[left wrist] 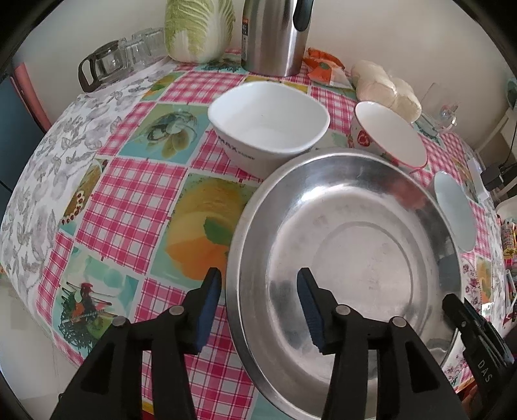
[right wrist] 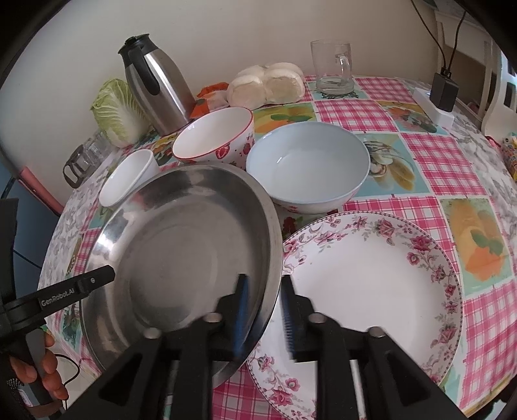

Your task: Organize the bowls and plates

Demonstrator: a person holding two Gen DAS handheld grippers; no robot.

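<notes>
A wide steel plate (left wrist: pixel 339 226) (right wrist: pixel 181 245) lies on the checked tablecloth, and its right rim overlaps the left edge of a flowered white plate (right wrist: pixel 371 290). My left gripper (left wrist: pixel 260 307) straddles the steel plate's left rim, open, with a gap on both sides of the rim. My right gripper (right wrist: pixel 263 315) straddles the right rim, also open, pads clear of the metal. Behind the steel plate stand a white bowl (left wrist: pixel 268 122) (right wrist: pixel 129 181), a red-flowered bowl (left wrist: pixel 387 135) (right wrist: pixel 213 135) and a pale blue bowl (left wrist: pixel 455 213) (right wrist: pixel 307 164).
Along the back wall stand a steel thermos jug (right wrist: pixel 155 84), a cabbage (left wrist: pixel 197 29), a glass pot (left wrist: pixel 103 64), bagged buns (right wrist: pixel 268 84) and a glass mug (right wrist: pixel 332 64). A power strip (right wrist: pixel 436 106) lies at the far right. The table's edge runs close below the grippers.
</notes>
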